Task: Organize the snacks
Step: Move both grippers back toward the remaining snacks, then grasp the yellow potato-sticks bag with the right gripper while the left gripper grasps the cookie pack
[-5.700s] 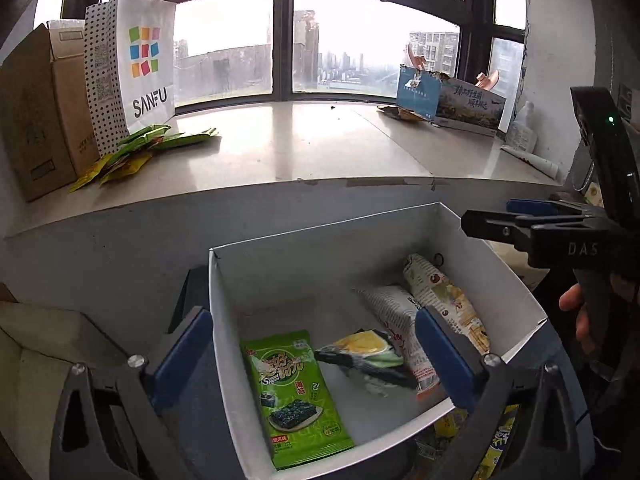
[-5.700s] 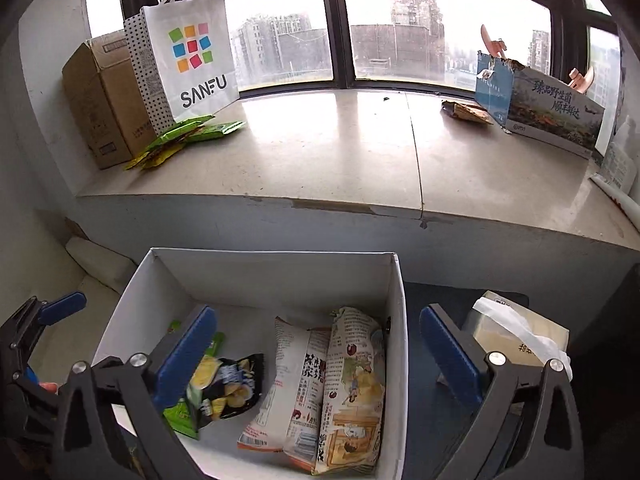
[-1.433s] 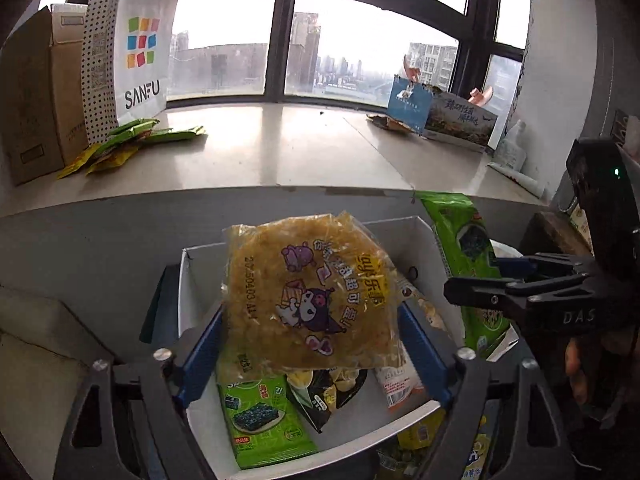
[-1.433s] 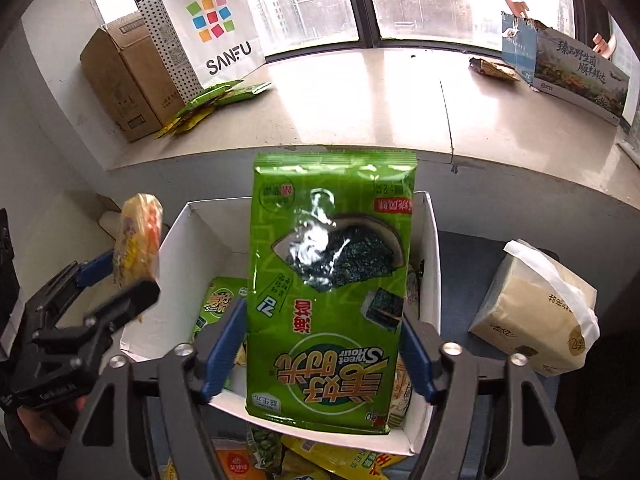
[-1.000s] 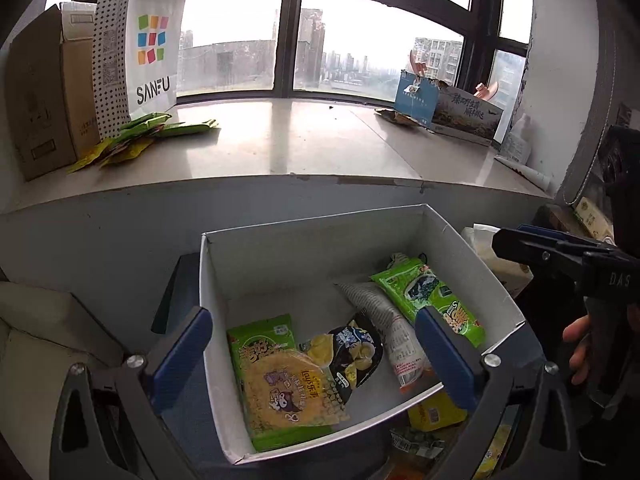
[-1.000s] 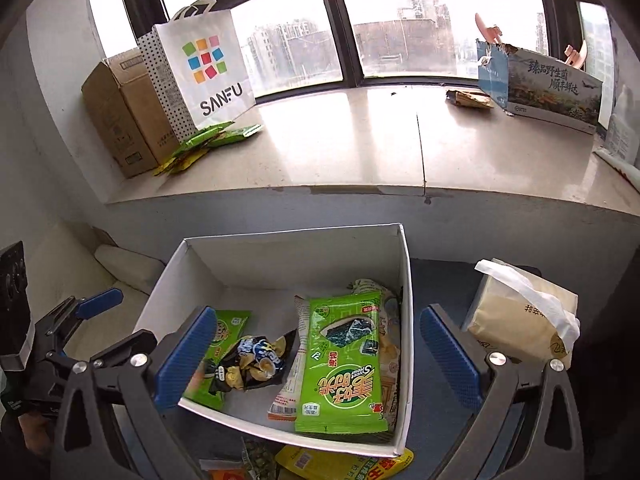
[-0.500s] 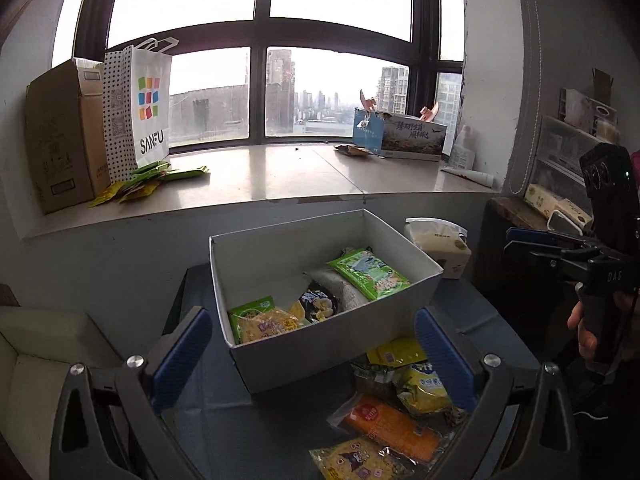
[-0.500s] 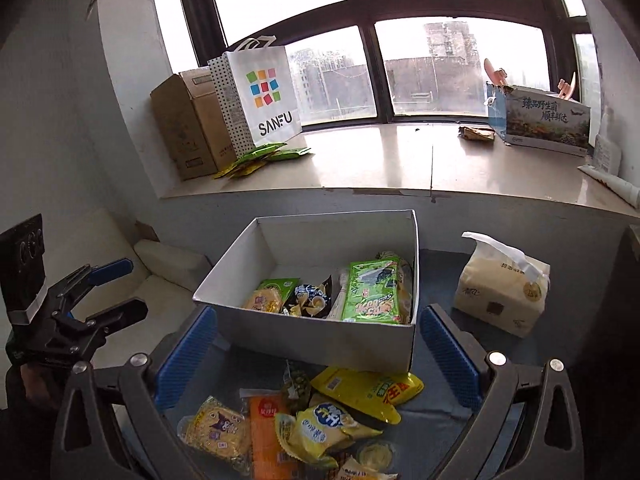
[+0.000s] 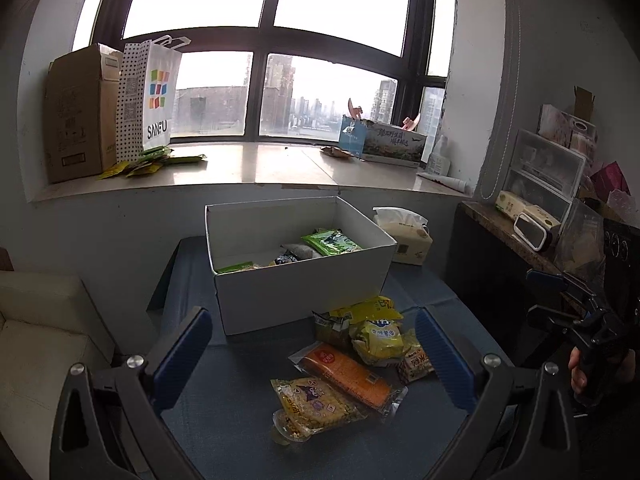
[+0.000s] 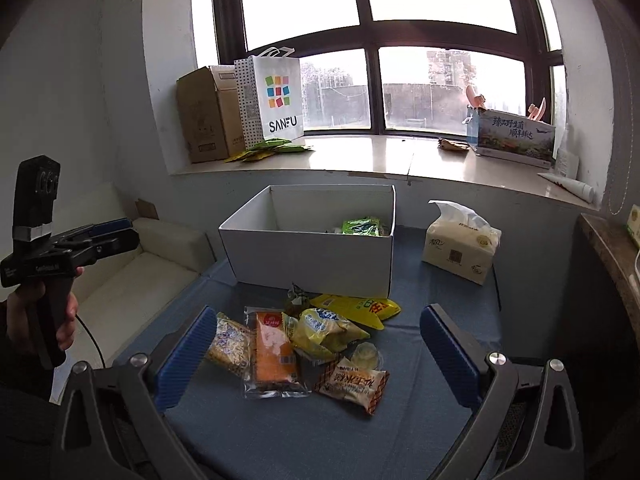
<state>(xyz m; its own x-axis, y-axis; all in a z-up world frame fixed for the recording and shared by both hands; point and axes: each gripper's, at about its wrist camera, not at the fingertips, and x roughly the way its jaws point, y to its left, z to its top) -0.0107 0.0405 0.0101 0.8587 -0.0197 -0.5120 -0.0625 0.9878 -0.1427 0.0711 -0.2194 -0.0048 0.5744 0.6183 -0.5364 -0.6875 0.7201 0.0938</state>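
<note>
A white box [image 9: 304, 286] [image 10: 308, 256] stands on the blue table and holds several snack packs, a green seaweed pack [image 9: 331, 241] [image 10: 361, 227] among them. In front of it lies a pile of loose snacks: an orange pack [image 9: 346, 373] [image 10: 275, 354], a yellow cartoon pack [image 9: 314, 404] [image 10: 230, 344], a yellow bag [image 9: 376, 338] [image 10: 326, 330]. My left gripper [image 9: 312, 350] is open and empty, held back above the pile. My right gripper [image 10: 316, 348] is open and empty too, also above the pile.
A tissue pack [image 9: 404, 236] [image 10: 460, 246] sits right of the box. A windowsill holds a SANFU bag [image 9: 146, 98] [image 10: 276, 98], a cardboard carton [image 9: 78, 112] and green sachets. A white sofa [image 9: 36, 340] is on the left, a cluttered shelf [image 9: 540, 208] on the right.
Both grippers let go of their packs, the yellow cartoon pack and the green seaweed pack, into the box. They then pulled back and up, bringing the loose pile into view.
</note>
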